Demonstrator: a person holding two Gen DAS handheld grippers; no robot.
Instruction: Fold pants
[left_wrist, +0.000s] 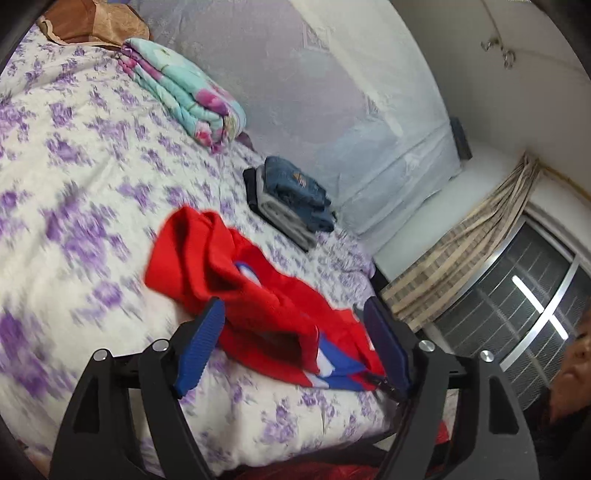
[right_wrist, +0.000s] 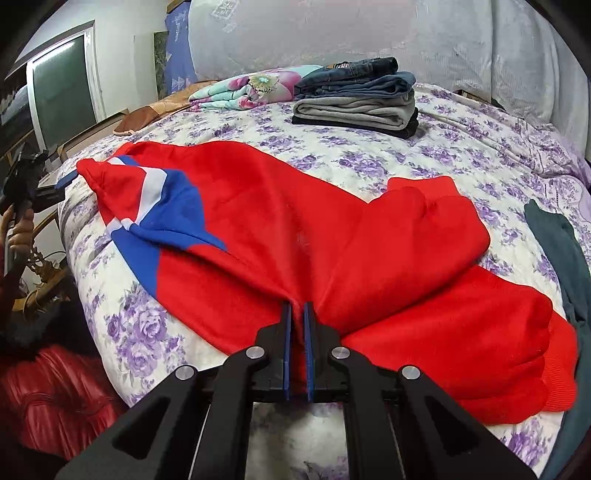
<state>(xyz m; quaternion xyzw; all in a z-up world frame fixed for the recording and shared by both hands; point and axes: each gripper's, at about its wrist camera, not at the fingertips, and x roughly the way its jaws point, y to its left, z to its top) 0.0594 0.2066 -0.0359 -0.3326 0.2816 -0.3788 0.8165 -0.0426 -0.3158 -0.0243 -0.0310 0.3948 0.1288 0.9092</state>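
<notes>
Red pants (right_wrist: 295, 229) with a blue and white panel lie spread across the floral bed (right_wrist: 369, 155), one leg folded over the other at the right. My right gripper (right_wrist: 298, 314) is shut on the pants' near edge at the crotch fold. In the left wrist view the pants (left_wrist: 258, 295) lie crumpled between and beyond my open left gripper (left_wrist: 295, 325). Its blue pads stand wide apart at the waist end, holding nothing. The left gripper also shows at the far left in the right wrist view (right_wrist: 55, 184).
A stack of folded jeans and grey pants (right_wrist: 358, 99) sits at the back of the bed, next to a folded floral quilt (right_wrist: 255, 88). A dark green garment (right_wrist: 561, 251) lies at the right edge. A window (left_wrist: 517, 295) and curtain stand beside the bed.
</notes>
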